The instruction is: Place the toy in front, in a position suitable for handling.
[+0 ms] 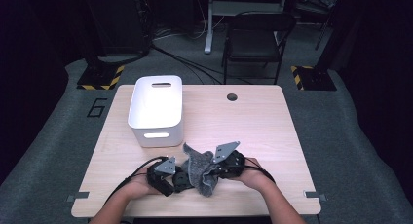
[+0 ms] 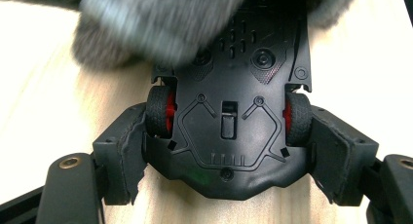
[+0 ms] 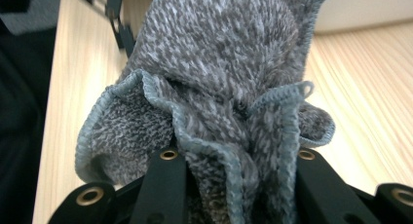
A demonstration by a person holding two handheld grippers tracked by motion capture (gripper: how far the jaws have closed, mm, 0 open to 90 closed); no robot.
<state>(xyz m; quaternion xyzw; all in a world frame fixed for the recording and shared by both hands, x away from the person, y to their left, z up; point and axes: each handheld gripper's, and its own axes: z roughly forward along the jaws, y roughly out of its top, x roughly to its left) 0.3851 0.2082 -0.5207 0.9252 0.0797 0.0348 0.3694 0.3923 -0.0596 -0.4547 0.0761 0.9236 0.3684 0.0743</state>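
A black toy car (image 2: 229, 121) lies belly-up between the jaws of my left gripper (image 2: 229, 151), which is shut on it across its red-hubbed wheels. In the high view the left gripper (image 1: 171, 181) sits near the table's front edge with the car (image 1: 182, 179) at its tip. A grey cloth (image 1: 200, 168) with a light blue hem is bunched in my right gripper (image 1: 220, 169), which is shut on it. The cloth (image 3: 214, 78) rises in folds from the jaws in the right gripper view. Its blurred edge (image 2: 146, 24) rests on the car's far end.
A white plastic bin (image 1: 156, 109) with handle slots stands on the wooden table (image 1: 253, 126) at the back left. A round cable hole (image 1: 232, 97) is near the far edge. A dark chair (image 1: 255, 39) stands beyond the table.
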